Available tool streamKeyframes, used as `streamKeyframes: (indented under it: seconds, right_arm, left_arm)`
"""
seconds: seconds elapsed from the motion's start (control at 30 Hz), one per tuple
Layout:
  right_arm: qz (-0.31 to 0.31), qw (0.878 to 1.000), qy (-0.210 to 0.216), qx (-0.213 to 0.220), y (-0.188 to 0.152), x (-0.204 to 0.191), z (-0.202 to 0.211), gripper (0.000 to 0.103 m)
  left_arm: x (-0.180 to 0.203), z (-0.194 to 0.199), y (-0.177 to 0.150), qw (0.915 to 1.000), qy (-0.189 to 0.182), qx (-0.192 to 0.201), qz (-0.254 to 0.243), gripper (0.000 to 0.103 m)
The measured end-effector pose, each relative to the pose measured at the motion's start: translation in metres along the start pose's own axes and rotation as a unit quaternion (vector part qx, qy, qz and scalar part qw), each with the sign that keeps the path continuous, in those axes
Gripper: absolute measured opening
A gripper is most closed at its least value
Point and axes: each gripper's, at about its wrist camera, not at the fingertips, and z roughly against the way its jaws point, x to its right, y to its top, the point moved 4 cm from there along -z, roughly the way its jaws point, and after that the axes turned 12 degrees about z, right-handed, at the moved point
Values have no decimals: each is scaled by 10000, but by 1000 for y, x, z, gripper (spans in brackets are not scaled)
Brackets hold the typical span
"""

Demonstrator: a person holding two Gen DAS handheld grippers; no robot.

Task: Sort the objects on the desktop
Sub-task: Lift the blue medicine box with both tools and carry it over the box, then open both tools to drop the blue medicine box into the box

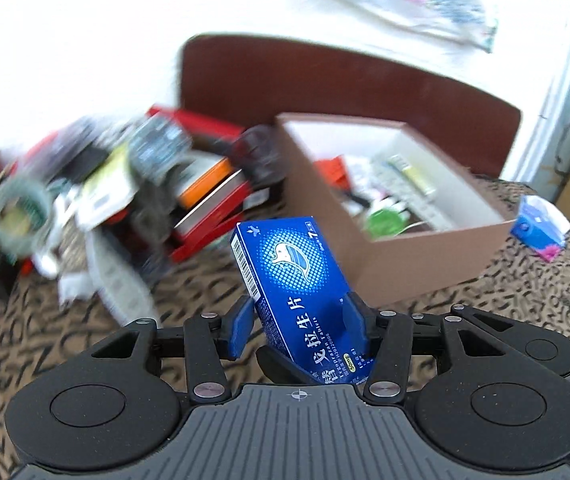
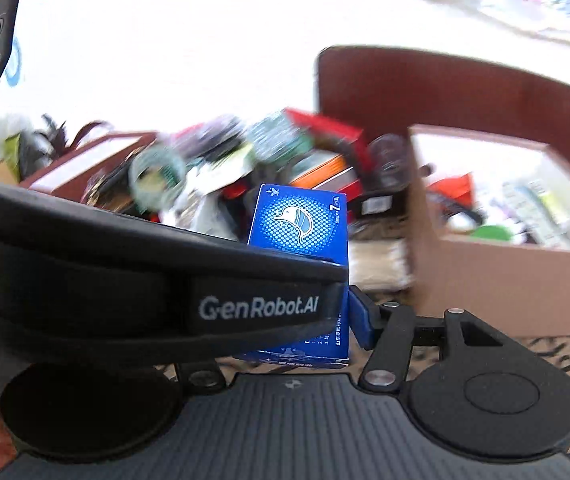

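My left gripper (image 1: 297,304) is shut on a blue medicine box (image 1: 289,264), its blue pads (image 1: 241,328) pressing both long sides; the box stands tilted above the patterned tablecloth (image 1: 65,340). In the right wrist view a blue medicine box (image 2: 301,224) with the same print sits in my right gripper (image 2: 301,300). Its right finger (image 2: 361,320) presses the box's side. A black strap marked GenRobot.AI (image 2: 165,280) hides its left finger. An open brown cardboard box (image 1: 425,256) (image 2: 505,280) holding small items lies ahead to the right.
A blurred heap of clutter (image 1: 125,184) with a tape roll (image 1: 21,212) (image 2: 157,176) and red boxes (image 1: 213,220) lies ahead left. A dark red board (image 1: 325,80) stands behind. A blue packet (image 1: 537,224) lies at the table's right edge.
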Motion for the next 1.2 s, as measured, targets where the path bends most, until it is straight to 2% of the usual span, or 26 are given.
streamKeyframes:
  seconds: [0.3, 0.57, 0.8, 0.97, 1.2]
  right_arm:
    - [-125, 9970, -675, 367, 17, 72, 27, 64]
    - [-198, 9924, -1071, 572, 40, 141, 14, 63]
    - [-272, 9909, -1261, 376, 35, 203, -15, 63]
    - [-371, 9918, -1200, 252, 31, 242, -37, 63]
    - [-359, 9932, -1102, -51, 20, 265, -65, 63]
  left_arm:
    - [75, -16, 34, 9980, -504, 272, -256, 52]
    - [121, -63, 80, 9954, -913, 243, -129, 52]
    - [154, -125, 97, 9935, -1133, 39, -108, 52]
    - [169, -164, 105, 9924, -1228, -92, -4, 53]
    - [173, -202, 105, 9935, -1103, -272, 32, 53]
